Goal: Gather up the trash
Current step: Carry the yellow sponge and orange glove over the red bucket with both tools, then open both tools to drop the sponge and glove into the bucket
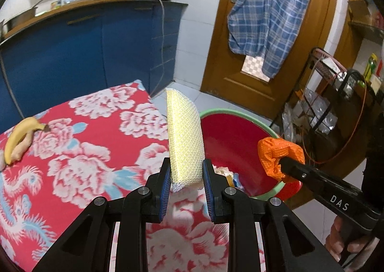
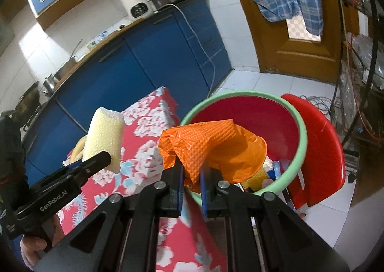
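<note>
Left gripper [image 1: 186, 177] is clamping the yellow mesh-covered sponge [image 1: 184, 137]; right gripper [image 2: 192, 176] is pinching the crumpled orange textured glove [image 2: 206, 144]. Advice: be centring both above the red, green-rimmed plastic basin [image 2: 301, 132] before releasing.

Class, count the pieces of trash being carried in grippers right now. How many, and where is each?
2. A yellow sponge is clamped in the left gripper beside the bucket; an orange glove is in the right gripper over it. More trash lies inside the bucket, partly hidden.

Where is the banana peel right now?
The banana peel lies on the floral cloth at the far left of the left wrist view, well away from the red bin. In the right wrist view it is mostly hidden behind the sponge.
</note>
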`<state>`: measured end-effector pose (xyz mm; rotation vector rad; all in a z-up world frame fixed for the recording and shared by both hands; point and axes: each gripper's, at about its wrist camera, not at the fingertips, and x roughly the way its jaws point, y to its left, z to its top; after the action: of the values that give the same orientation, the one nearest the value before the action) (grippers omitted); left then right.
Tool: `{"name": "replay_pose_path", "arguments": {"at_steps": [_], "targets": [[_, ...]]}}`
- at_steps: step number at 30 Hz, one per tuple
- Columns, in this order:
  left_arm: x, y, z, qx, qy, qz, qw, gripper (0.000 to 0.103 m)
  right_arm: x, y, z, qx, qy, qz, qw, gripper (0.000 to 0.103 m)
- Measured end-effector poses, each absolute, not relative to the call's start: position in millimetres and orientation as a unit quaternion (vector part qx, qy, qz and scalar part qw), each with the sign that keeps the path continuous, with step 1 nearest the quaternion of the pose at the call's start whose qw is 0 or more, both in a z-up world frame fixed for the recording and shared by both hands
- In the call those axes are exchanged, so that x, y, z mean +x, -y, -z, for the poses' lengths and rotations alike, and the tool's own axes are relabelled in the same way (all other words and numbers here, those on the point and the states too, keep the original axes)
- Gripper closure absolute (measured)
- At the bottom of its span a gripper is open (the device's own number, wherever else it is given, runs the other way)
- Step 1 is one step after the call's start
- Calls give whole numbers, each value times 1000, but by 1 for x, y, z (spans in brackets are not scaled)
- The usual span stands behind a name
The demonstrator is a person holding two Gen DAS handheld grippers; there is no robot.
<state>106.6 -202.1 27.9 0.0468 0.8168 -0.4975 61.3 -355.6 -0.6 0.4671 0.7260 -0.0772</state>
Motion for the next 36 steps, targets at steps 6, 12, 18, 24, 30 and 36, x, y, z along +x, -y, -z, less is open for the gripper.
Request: {"name": "replay_pose_path", "arguments": {"at_steps": [6,12,18,24,30,36], "targets": [[117,230,-13,39,-407,257,876,77,65,377,21,247,-366,49,896,86],[125,255,4,57,-423,271,863,76,69,394,38,263,-379,63,885,84],[130,266,15,61,-437,274,855,63,71,404,49,278,-385,68,878,80],[132,263,17,61,-440,262,857,53,72,406,52,278,-387,81,876,71],[128,253,16,58,-441,252,859,52,69,402,48,275,-385,77,878,70],[119,240,10,48,-441,245,862,52,61,391,42,272,-384,65,880,59]]}}
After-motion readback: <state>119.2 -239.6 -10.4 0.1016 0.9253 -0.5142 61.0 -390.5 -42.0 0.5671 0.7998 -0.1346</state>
